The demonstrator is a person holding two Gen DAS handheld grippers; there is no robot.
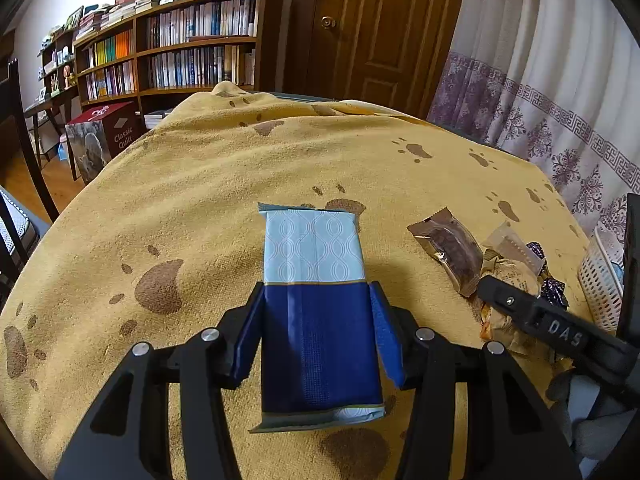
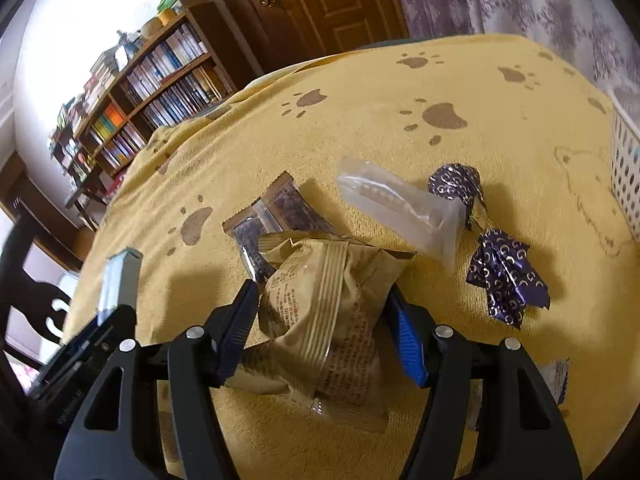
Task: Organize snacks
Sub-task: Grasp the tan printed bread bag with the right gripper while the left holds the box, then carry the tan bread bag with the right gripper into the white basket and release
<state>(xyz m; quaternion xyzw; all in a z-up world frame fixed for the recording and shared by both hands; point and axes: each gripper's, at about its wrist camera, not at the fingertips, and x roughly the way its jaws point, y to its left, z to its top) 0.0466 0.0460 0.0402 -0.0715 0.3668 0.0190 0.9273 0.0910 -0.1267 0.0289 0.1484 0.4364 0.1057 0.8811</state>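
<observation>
My left gripper (image 1: 316, 286) is shut on a long packet, dark blue and pale blue (image 1: 314, 248). It lies flat on the yellow paw-print blanket (image 1: 224, 184), with both pads against its sides. My right gripper (image 2: 322, 288) is shut on a crumpled tan snack packet (image 2: 320, 304), both fingers pressing its sides. Just beyond it lie a brown packet (image 2: 280, 216), a clear packet (image 2: 404, 208) and two purple foil candies (image 2: 506, 276). In the left wrist view the right gripper's finger (image 1: 532, 316) covers part of the tan packet (image 1: 508, 276). The brown packet (image 1: 448, 252) lies left of it.
A white perforated basket (image 1: 600, 280) stands at the blanket's right edge, also the basket (image 2: 626, 168) in the right wrist view. Bookshelves (image 1: 180, 48), a wooden door (image 1: 380, 28) and a curtain (image 1: 540, 80) lie beyond. A box (image 1: 104, 140) stands on the floor at the left.
</observation>
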